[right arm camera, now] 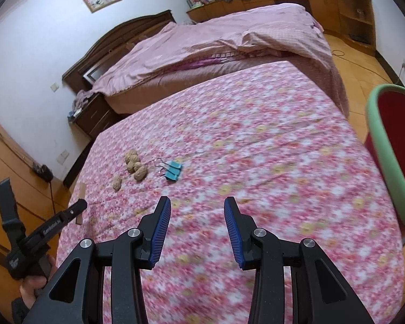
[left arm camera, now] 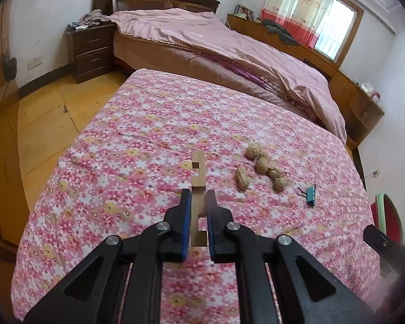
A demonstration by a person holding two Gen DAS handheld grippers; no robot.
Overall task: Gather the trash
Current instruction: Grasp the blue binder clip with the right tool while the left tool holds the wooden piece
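My left gripper point(left arm camera: 198, 195) is shut on a notched wooden block point(left arm camera: 198, 174) and holds it over the floral cloth point(left arm camera: 148, 140). Several walnuts point(left arm camera: 262, 164) lie in a cluster to its right, with teal binder clips point(left arm camera: 310, 193) beyond them. In the right wrist view my right gripper point(right arm camera: 197, 202) is open and empty above the cloth point(right arm camera: 270, 148). The walnuts point(right arm camera: 133, 163) and the binder clips point(right arm camera: 172, 171) lie ahead to its left. My left gripper point(right arm camera: 79, 206) and the wooden block point(right arm camera: 81, 190) show at the left edge. A red bin with a green rim point(right arm camera: 386, 145) stands at the right.
A bed with a pink quilt point(left arm camera: 229, 46) lies behind the cloth-covered surface. A dark nightstand point(left arm camera: 91, 51) stands at the far left, and wooden cabinets point(left arm camera: 345, 91) run along the right wall. The bin also shows in the left wrist view point(left arm camera: 386, 213).
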